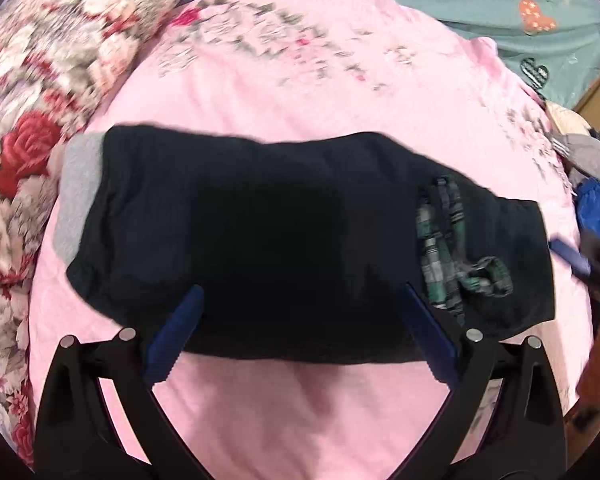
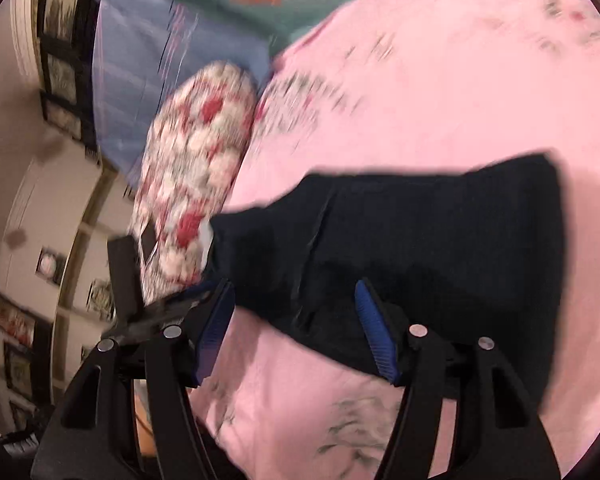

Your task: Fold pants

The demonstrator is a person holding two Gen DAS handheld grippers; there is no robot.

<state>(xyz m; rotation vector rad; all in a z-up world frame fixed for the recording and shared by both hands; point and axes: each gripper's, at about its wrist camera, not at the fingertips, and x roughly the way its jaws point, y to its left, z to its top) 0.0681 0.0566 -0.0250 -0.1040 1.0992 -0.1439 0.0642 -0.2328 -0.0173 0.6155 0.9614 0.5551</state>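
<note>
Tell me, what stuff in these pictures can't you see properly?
- Left wrist view: the underside and inner layers of the folded dark pants are hidden by their own top layer.
- Left wrist view: the clothes pile is cut off by the right edge.
- Left wrist view: the plaid drawstring pattern is smeared.
- Right wrist view: motion blur smears the floral pillow and wall pictures.

dark navy pants (image 1: 260, 232) lie folded flat across the pink bedspread, what looks like a plaid drawstring showing.

Dark navy, perhaps black, pants (image 1: 260, 232), pink bedsheet (image 1: 300, 92), red-rose floral quilt (image 1: 40, 100)
</note>
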